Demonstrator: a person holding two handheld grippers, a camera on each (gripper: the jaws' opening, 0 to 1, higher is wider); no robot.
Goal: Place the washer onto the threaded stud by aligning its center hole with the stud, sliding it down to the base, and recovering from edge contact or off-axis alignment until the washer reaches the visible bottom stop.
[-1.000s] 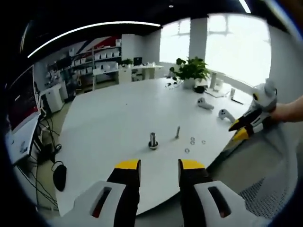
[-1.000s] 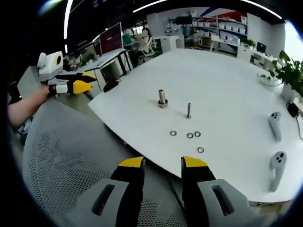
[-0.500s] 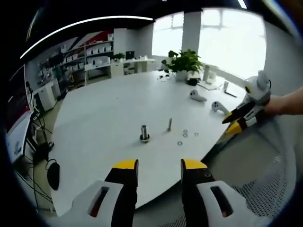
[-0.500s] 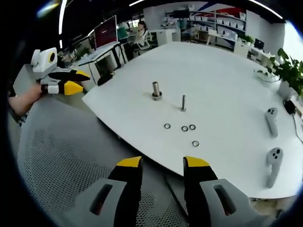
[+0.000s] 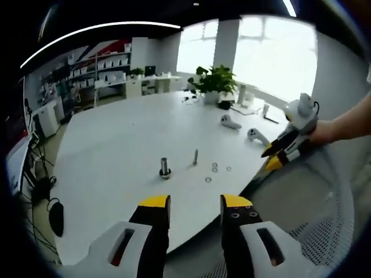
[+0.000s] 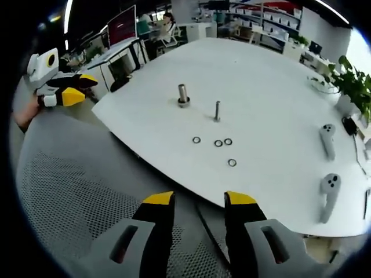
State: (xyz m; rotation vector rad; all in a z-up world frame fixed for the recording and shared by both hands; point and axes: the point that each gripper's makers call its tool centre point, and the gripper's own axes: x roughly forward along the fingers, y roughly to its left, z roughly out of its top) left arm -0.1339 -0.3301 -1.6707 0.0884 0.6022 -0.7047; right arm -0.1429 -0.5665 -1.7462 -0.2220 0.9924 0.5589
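A large white table (image 6: 272, 87) is seen in both views, with the task's things grouped near its curved near edge. In the right gripper view a slim threaded stud (image 6: 217, 110) stands upright on the tabletop, its long axis pointing straight up from the surface. Just beside it, a thicker metal post (image 6: 183, 95) is also set upright on a wider base. Four washers lie flat on the table, between the stud and the near edge: one washer (image 6: 196, 139) nearest the post's side, a pair of washers (image 6: 223, 142) close together, and a fourth washer (image 6: 232, 163) closest to the edge. None of them is on the stud; each is apart from it, hole facing upward.

The right gripper (image 6: 199, 201) is held back from the table edge, above a grey mesh chair seat (image 6: 87, 197), with its yellow-tipped jaws apart and nothing between them. The left gripper (image 6: 74, 90) is seen off the table's far-left edge, held by a hand (image 6: 26, 113).

In the left gripper view the stud (image 5: 195, 157), the post (image 5: 165, 168) and the washers (image 5: 213, 169) are seen from the other side, well apart from the left gripper (image 5: 195, 202), whose jaws are likewise spread and empty. Two white controllers (image 6: 327, 165) lie toward the table's right-hand edge, and a potted plant (image 5: 213, 84) stands at the far edge.
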